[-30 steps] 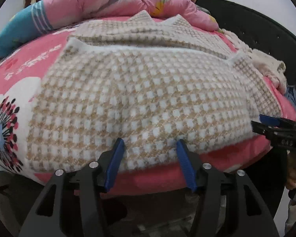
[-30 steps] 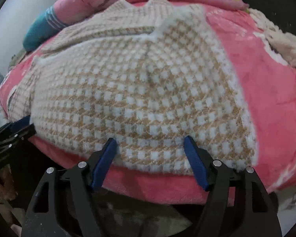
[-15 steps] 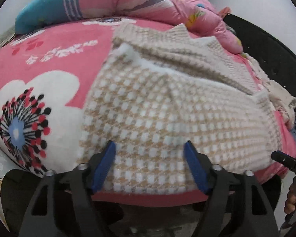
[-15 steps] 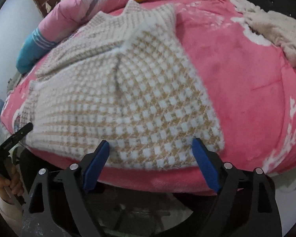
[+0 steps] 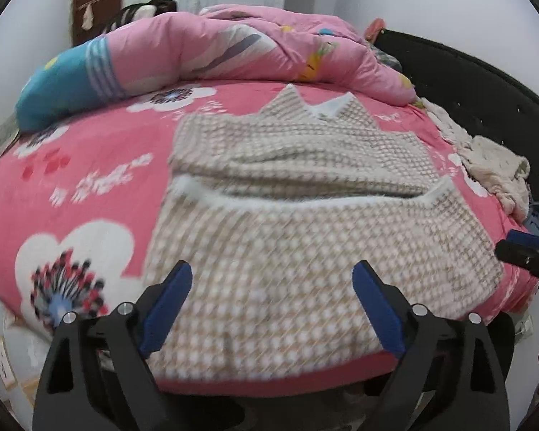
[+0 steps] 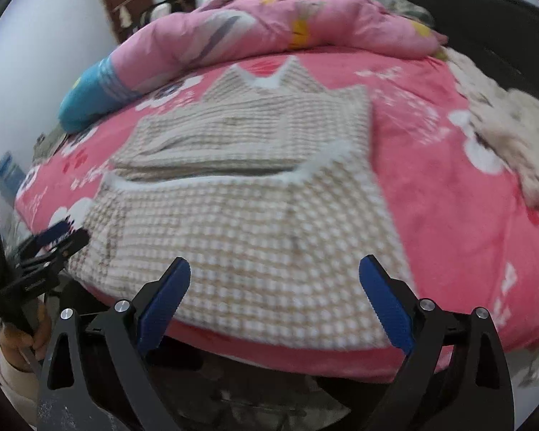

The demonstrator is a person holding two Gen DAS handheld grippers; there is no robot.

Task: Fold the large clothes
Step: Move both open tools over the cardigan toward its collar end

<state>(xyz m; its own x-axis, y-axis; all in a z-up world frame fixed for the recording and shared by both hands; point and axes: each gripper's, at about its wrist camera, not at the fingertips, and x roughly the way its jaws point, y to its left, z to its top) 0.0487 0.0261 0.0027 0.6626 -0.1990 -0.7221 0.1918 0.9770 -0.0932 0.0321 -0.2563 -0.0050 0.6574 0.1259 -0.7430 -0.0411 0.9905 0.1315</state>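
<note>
A beige-and-white checked knit garment (image 5: pixel 305 244) (image 6: pixel 255 222) lies folded on the pink bed, its lower part doubled up over the upper part with a fuzzy white edge across the middle. My left gripper (image 5: pixel 273 287) hovers above its near hem with jaws opening wide and nothing between the blue pads. My right gripper (image 6: pixel 275 282) hangs above the near hem too, jaws opening, pads off the cloth. Each gripper shows at the edge of the other view: the right one (image 5: pixel 521 251), the left one (image 6: pixel 54 240).
The bed has a pink flowered sheet (image 5: pixel 72 186). A bunched pink quilt (image 5: pixel 233 50) with a blue end lies along the far side. A cream knit item (image 5: pixel 492 165) sits at the right by the black headboard (image 5: pixel 485 82). A hand (image 6: pixel 21 337) holds the left tool.
Both grippers have let go of the garment's hem, opened wider and risen away from the bed. The garment now lies flat in its fold and more of the room shows.
</note>
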